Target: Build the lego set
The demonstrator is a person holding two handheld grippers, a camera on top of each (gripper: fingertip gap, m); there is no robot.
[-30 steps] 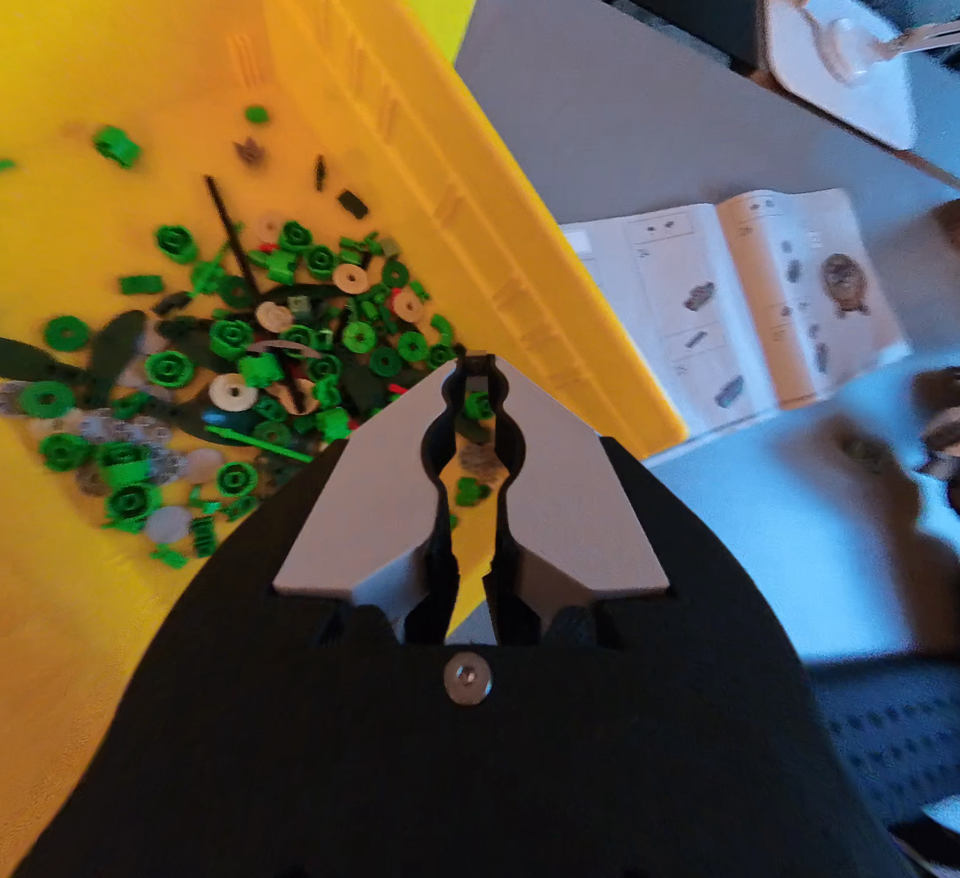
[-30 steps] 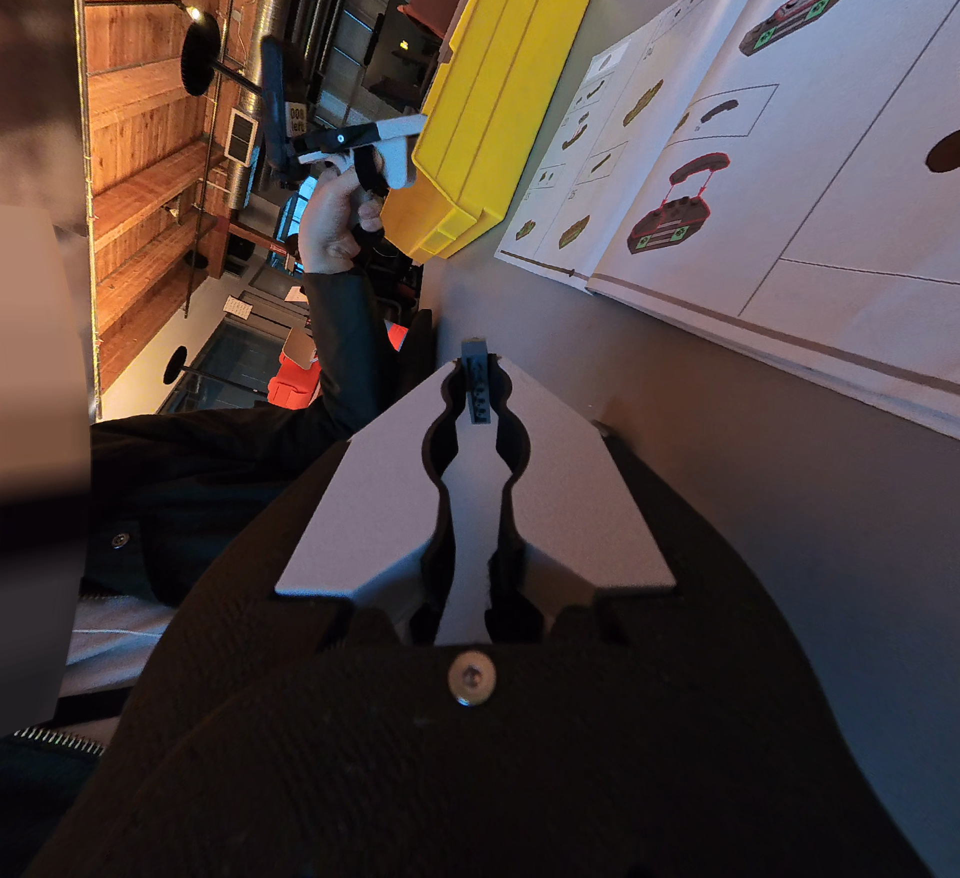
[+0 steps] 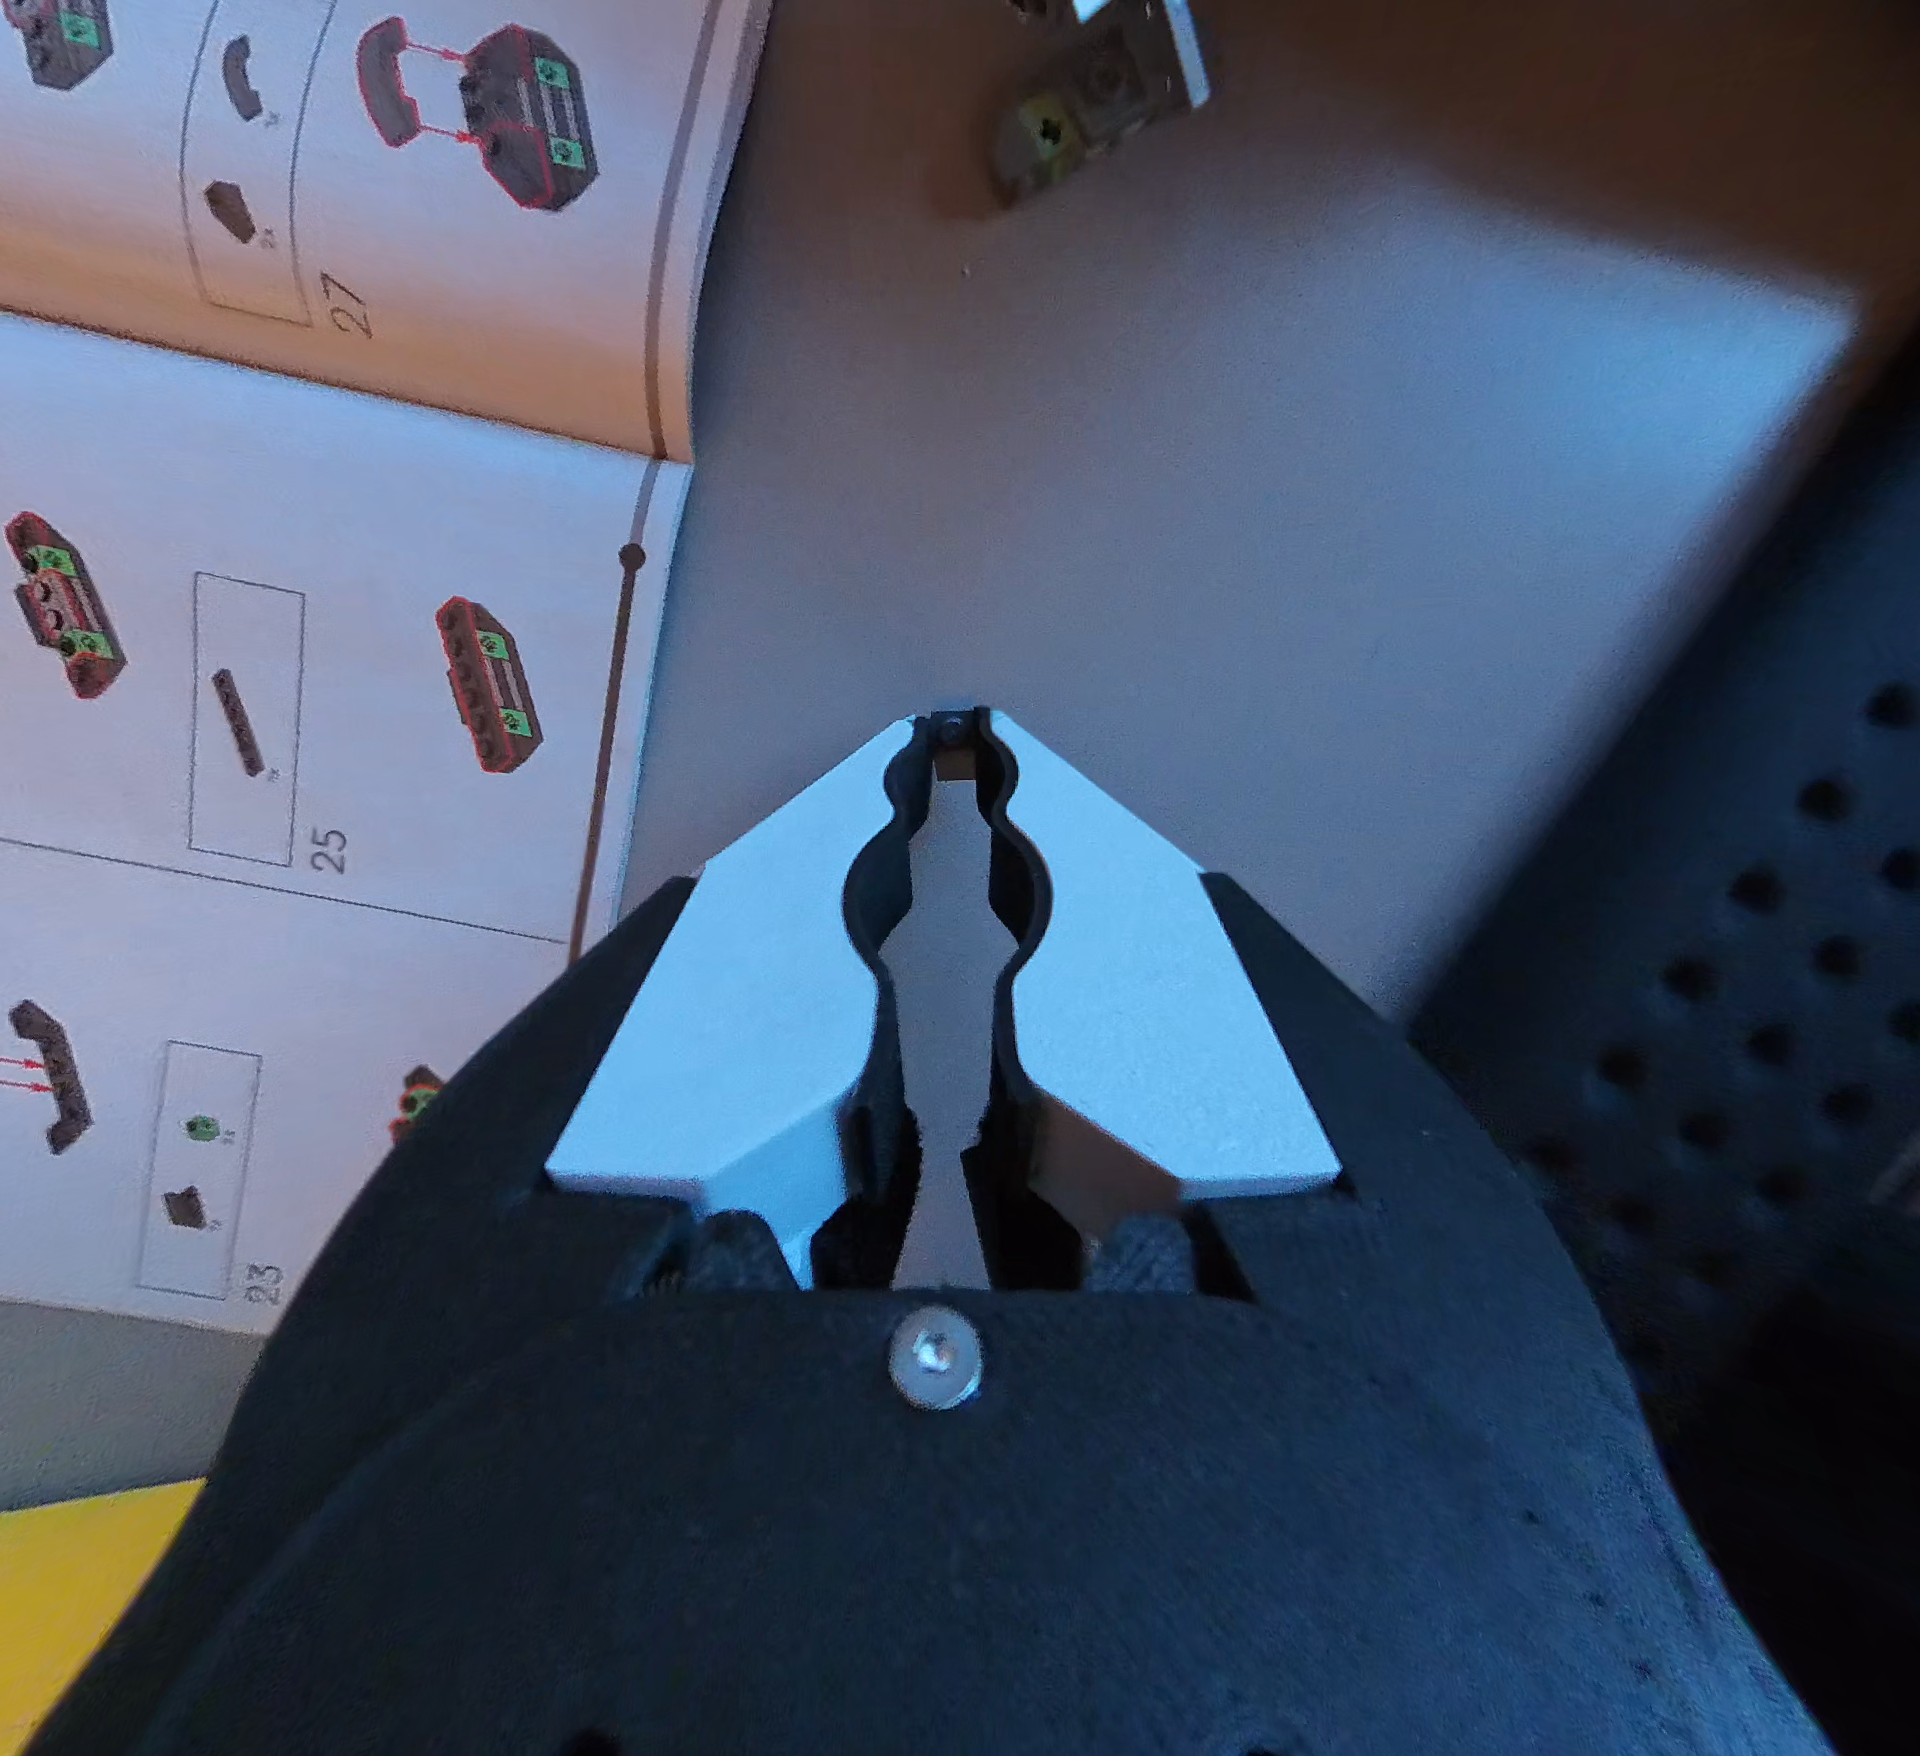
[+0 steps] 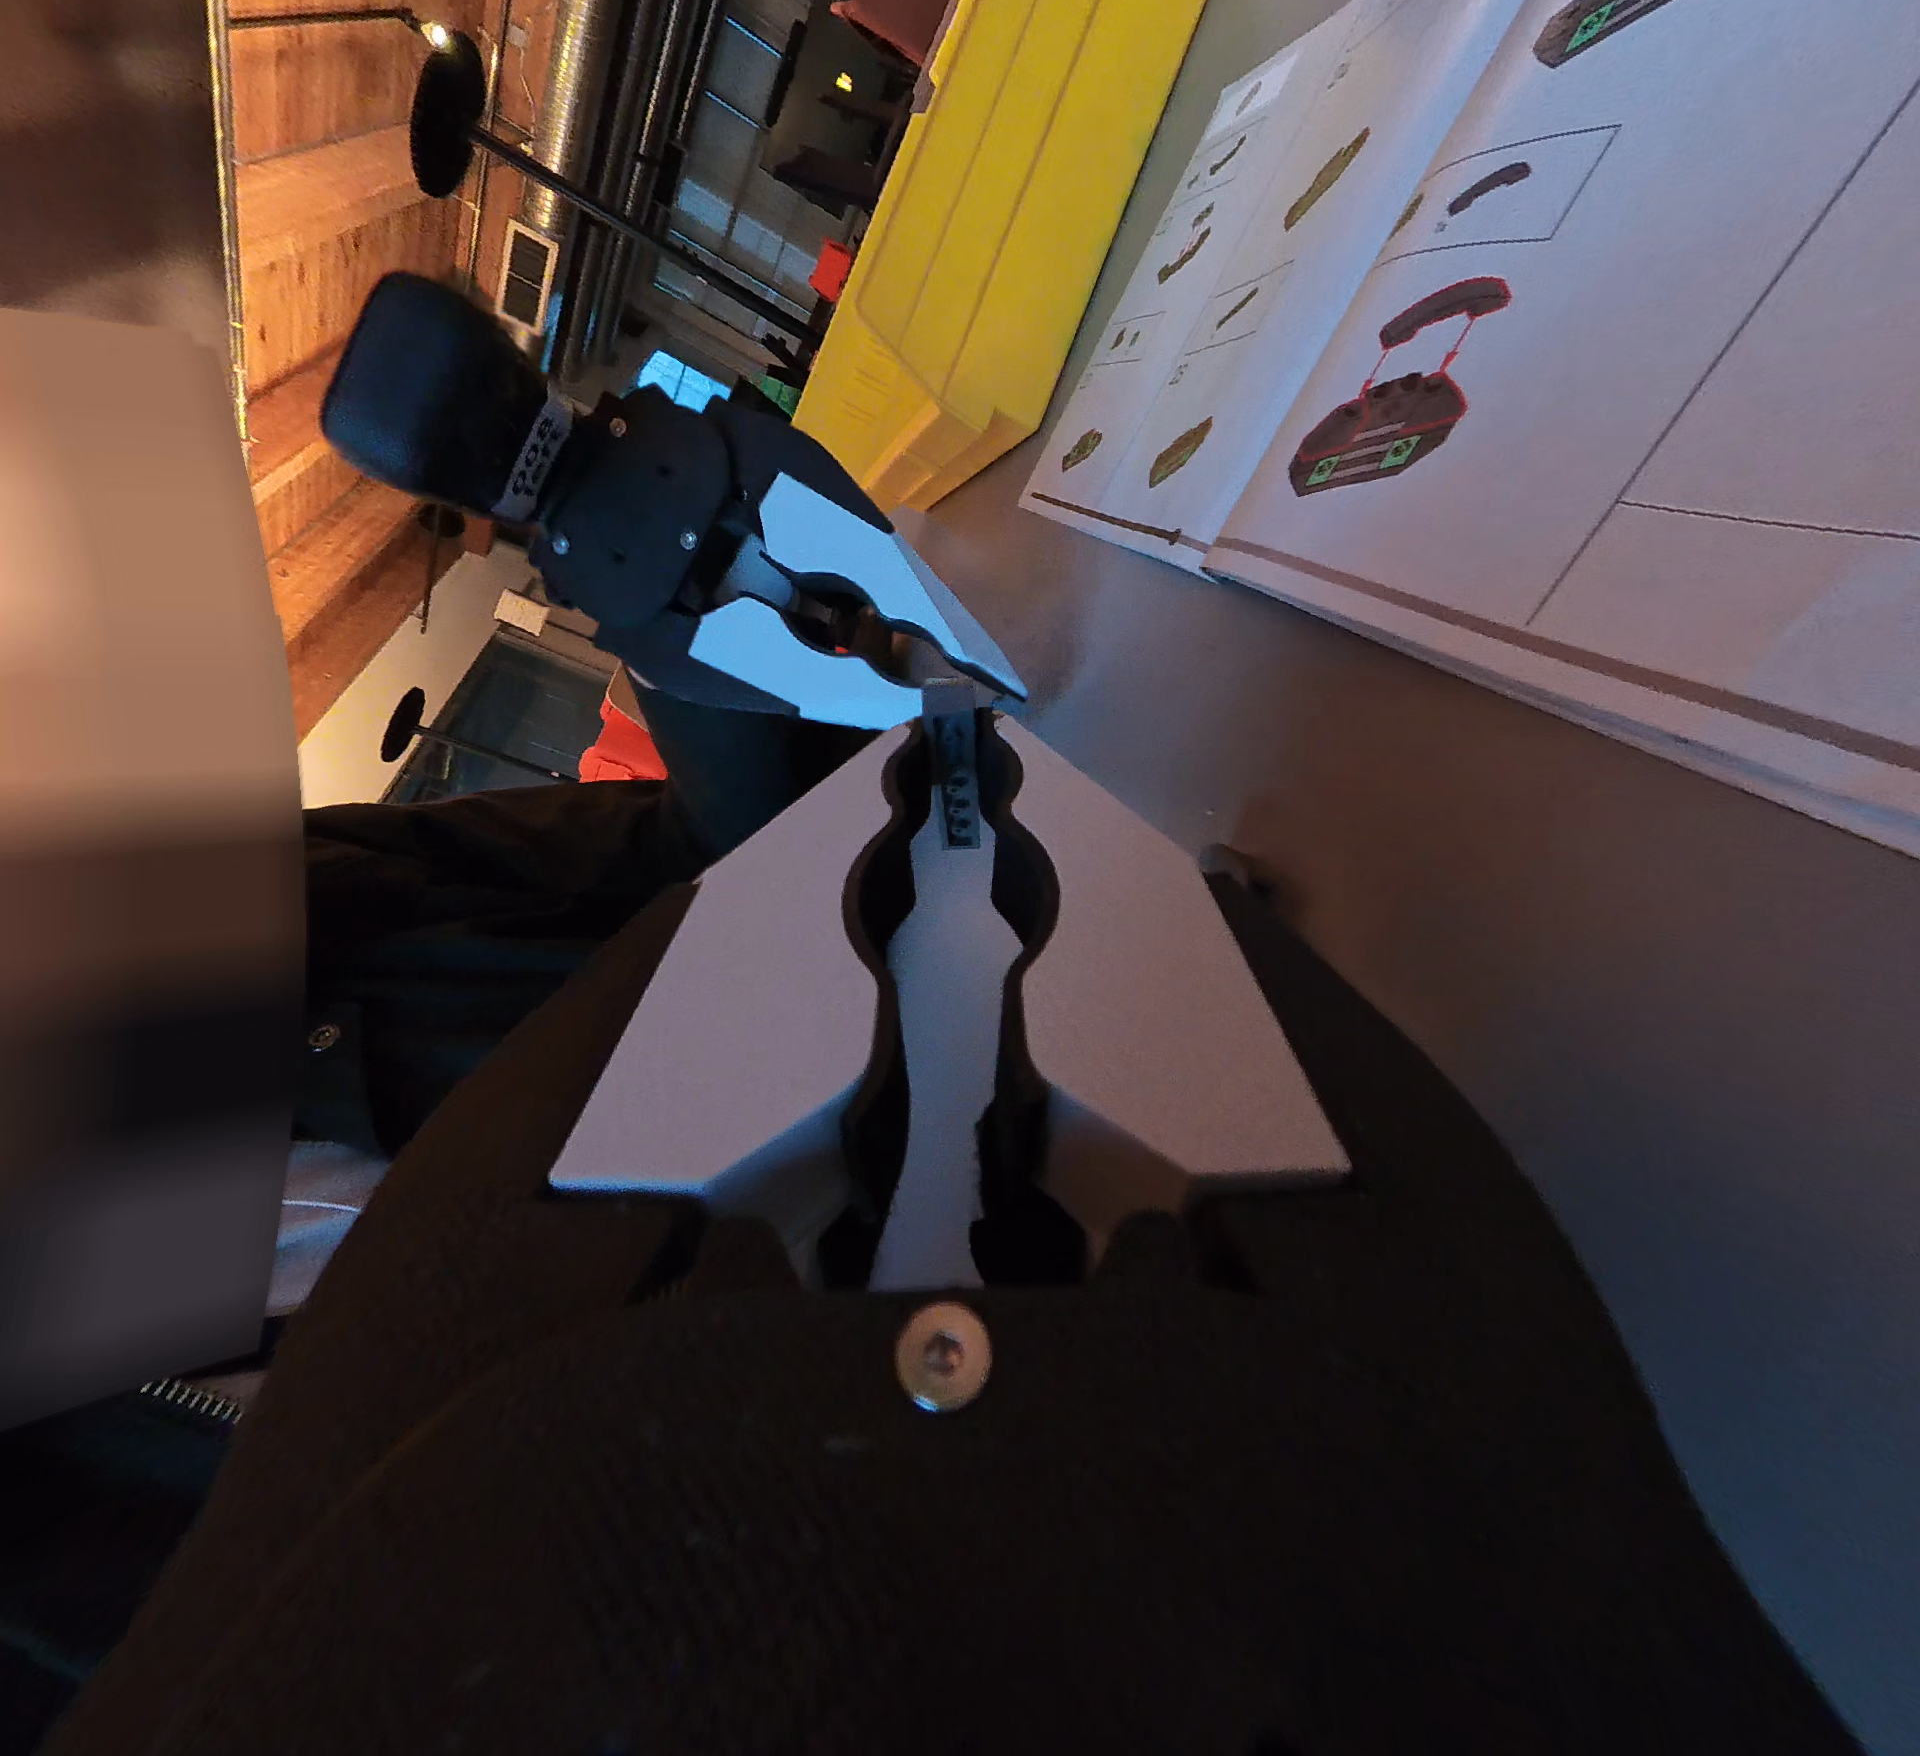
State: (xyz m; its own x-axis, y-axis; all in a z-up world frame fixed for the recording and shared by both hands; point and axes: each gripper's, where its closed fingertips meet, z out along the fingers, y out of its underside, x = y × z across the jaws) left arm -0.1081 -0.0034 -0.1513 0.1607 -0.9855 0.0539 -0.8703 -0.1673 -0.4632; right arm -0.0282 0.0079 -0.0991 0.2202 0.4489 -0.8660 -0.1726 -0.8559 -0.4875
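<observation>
The grey table stretches under both of my grippers, and on it the open instruction booklet lies flat, off to the left in my left wrist view and far right in my right wrist view. Beyond the booklet, farther off, the yellow bin stands on the table with its long wall facing me.

My left gripper is over bare table just right of the booklet's edge. Its fingers are drawn together at the tips and pinch a small dark lego piece with something brownish just behind it; it is too small for me to say what shape it is. In the right wrist view the same gripper comes in from the left, its tips meeting almost at the tips of my other one.

My right gripper has its fingers closed on a thin dark grey studded plate, held edge-on between the pads, studs showing along its face, its far end poking out beyond the tips. In the left wrist view that gripper shows at the top, blurred, with a small part-built lego assembly at its end, brown and grey with a yellowish round piece, held just above the table.

The two held pieces are very near each other; I cannot tell whether they touch.
</observation>
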